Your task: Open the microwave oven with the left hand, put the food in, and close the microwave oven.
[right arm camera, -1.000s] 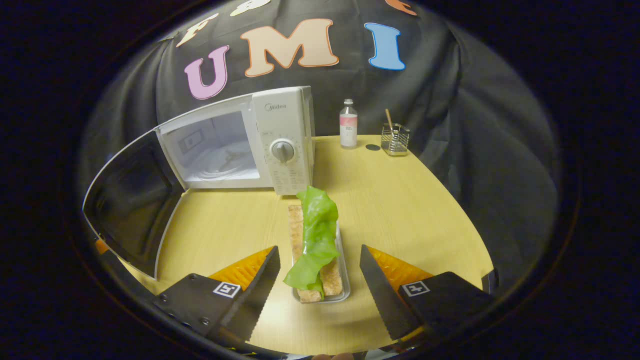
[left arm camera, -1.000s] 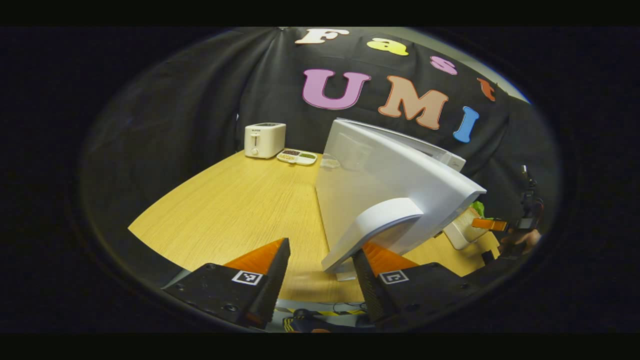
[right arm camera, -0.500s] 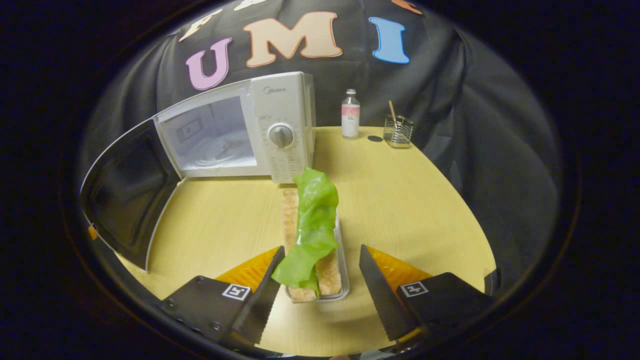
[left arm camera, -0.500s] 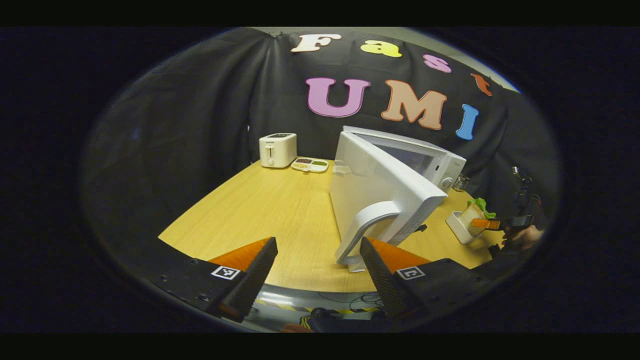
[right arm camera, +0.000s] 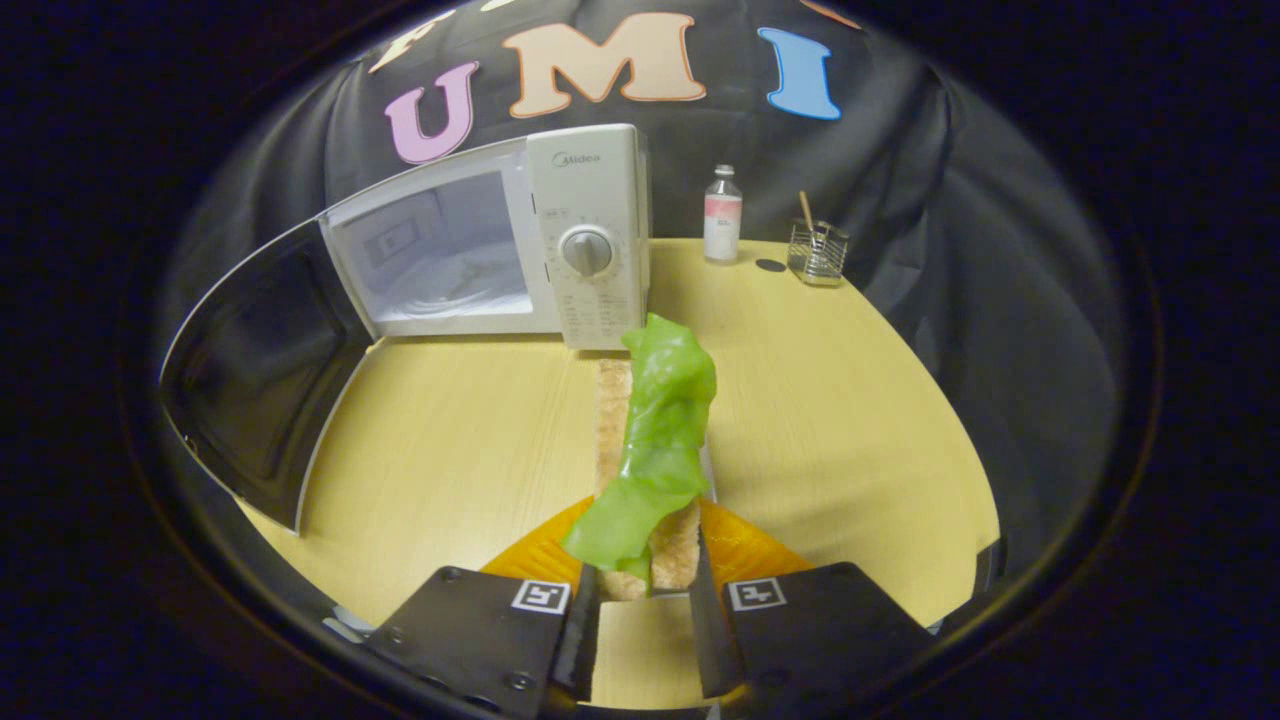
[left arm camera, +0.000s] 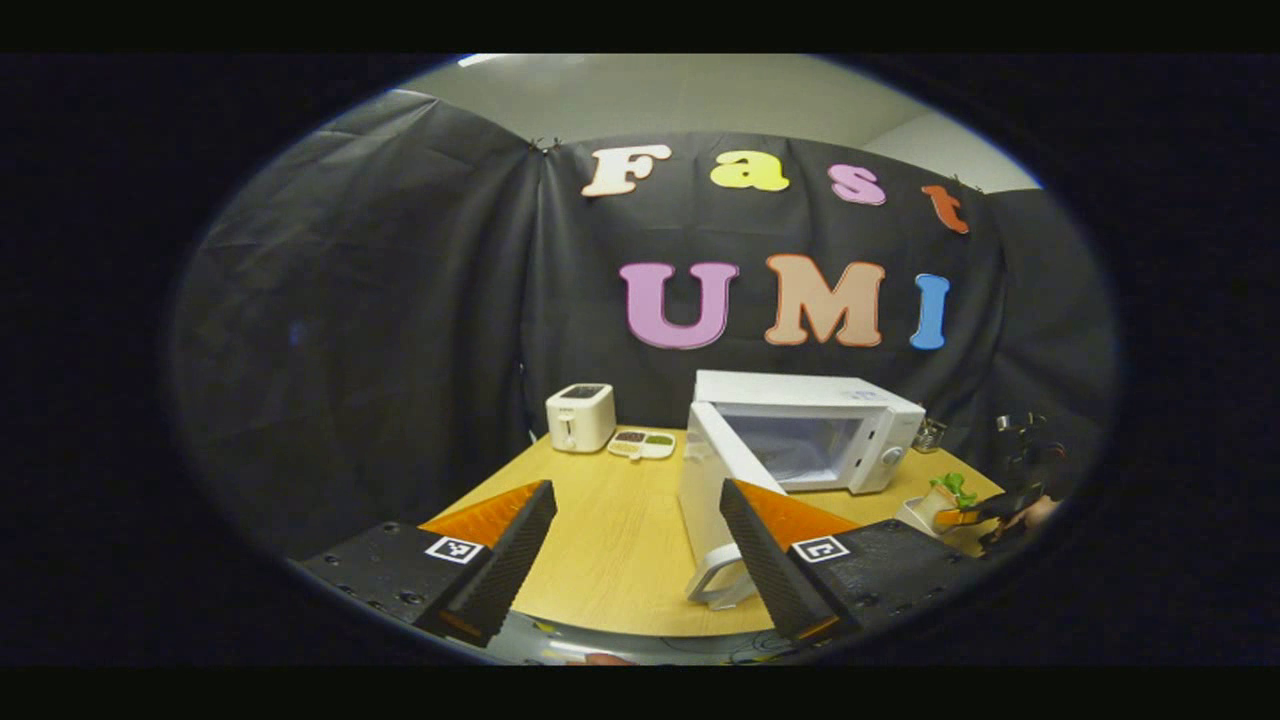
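Observation:
The white microwave (right arm camera: pixel 590 240) stands on the wooden table with its door (right arm camera: pixel 255 370) swung wide open to the left, showing the empty cavity (right arm camera: pixel 450 265). The food is a slice of bread (right arm camera: pixel 612 400) under a green lettuce leaf (right arm camera: pixel 662 420) in a narrow clear tray. My right gripper (right arm camera: pixel 640 590) is shut on the tray's near end, in front of the microwave. In the left gripper view, my left gripper (left arm camera: pixel 635 487) hangs open and empty, back from the door (left arm camera: pixel 712 480) and its handle (left arm camera: pixel 715 585). Far right there sit the food (left arm camera: pixel 945 490) and the other gripper (left arm camera: pixel 1005 500).
A toaster (left arm camera: pixel 580 417) and a divided dish (left arm camera: pixel 643 443) stand at the table's back left. Behind the food, right of the microwave, are a small bottle (right arm camera: pixel 722 213), a wire holder (right arm camera: pixel 817 252) and a dark disc (right arm camera: pixel 770 265). Black cloth walls surround the table (right arm camera: pixel 850 400).
My left gripper has drawn back and tilted up, away from the door handle. My right gripper has moved forward and gone from open to shut on the food tray.

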Available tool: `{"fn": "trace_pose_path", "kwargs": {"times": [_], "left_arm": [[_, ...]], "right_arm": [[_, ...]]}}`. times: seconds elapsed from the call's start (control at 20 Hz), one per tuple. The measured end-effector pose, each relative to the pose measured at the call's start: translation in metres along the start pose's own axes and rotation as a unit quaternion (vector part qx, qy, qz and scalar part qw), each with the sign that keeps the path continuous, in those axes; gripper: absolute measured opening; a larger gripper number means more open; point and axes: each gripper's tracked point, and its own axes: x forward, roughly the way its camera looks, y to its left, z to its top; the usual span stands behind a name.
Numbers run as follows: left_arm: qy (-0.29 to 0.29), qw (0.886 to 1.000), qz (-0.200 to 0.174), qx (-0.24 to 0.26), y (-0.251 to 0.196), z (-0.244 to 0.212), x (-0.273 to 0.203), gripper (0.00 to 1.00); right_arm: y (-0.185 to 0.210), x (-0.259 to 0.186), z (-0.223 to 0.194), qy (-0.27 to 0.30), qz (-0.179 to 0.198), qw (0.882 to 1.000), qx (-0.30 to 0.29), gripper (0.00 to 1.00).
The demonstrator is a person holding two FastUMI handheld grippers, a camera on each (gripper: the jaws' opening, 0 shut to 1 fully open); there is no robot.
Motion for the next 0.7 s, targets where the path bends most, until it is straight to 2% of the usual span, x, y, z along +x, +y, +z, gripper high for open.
{"fn": "trace_pose_path", "kwargs": {"times": [0.1, 0.2, 0.4, 0.45, 0.5, 0.55, 0.65, 0.7], "left_arm": [[-0.029, 0.999, 0.005, 0.027, -0.001, 0.018, 0.003, 0.99], [-0.049, 0.998, -0.001, 0.037, -0.009, 0.031, 0.003, 0.95], [-0.061, 0.997, -0.018, 0.042, -0.020, 0.038, 0.010, 0.94], [-0.061, 0.997, -0.021, 0.048, -0.020, 0.038, 0.011, 0.95], [-0.065, 0.996, -0.020, 0.052, -0.019, 0.040, 0.012, 0.95], [-0.069, 0.996, -0.024, 0.054, -0.020, 0.042, 0.016, 0.96], [-0.073, 0.996, -0.029, 0.050, -0.020, 0.045, 0.020, 0.98], [-0.072, 0.995, -0.039, 0.048, -0.024, 0.044, 0.022, 0.97]], "right_arm": [[-0.001, -0.003, 0.000, 0.003, -0.016, 1.000, 0.001, 0.39], [0.000, -0.008, 0.001, 0.002, -0.035, 0.999, 0.006, 0.36], [0.000, -0.015, 0.011, -0.014, -0.044, 0.999, 0.020, 0.36], [0.000, -0.018, 0.015, -0.017, -0.047, 0.998, 0.023, 0.31], [-0.001, -0.021, 0.018, -0.021, -0.050, 0.998, 0.028, 0.36], [-0.002, -0.025, 0.023, -0.027, -0.052, 0.998, 0.034, 0.31], [-0.001, -0.032, 0.031, -0.039, -0.057, 0.997, 0.035, 0.31], [0.000, -0.035, 0.035, -0.044, -0.059, 0.997, 0.029, 0.36]]}}
